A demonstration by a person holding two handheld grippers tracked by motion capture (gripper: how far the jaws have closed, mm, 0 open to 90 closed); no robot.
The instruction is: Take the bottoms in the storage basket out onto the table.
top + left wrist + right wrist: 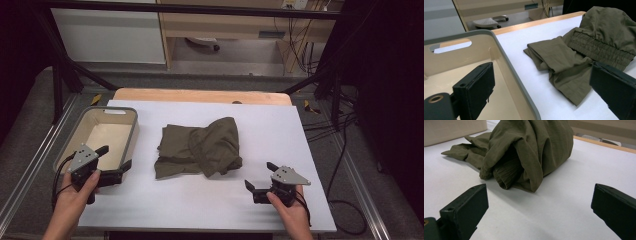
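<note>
An olive green garment [200,146] lies crumpled in the middle of the white table top [280,130], its right part bunched up higher. In the left gripper view its elastic waistband [599,48] shows. My left gripper [116,159] is open over the near right corner of the bin [131,136], left of the garment [564,62]. My right gripper [260,176] is open and empty near the front edge, to the right of the garment [524,152] and pointing at it.
The grey bin with a cream inside [506,62] stands empty at the table's left, a handle slot [452,47] in its far wall. Metal frame rails [30,165] run along both sides. Cables [345,145] hang at the right. A wooden strip [200,95] edges the far side.
</note>
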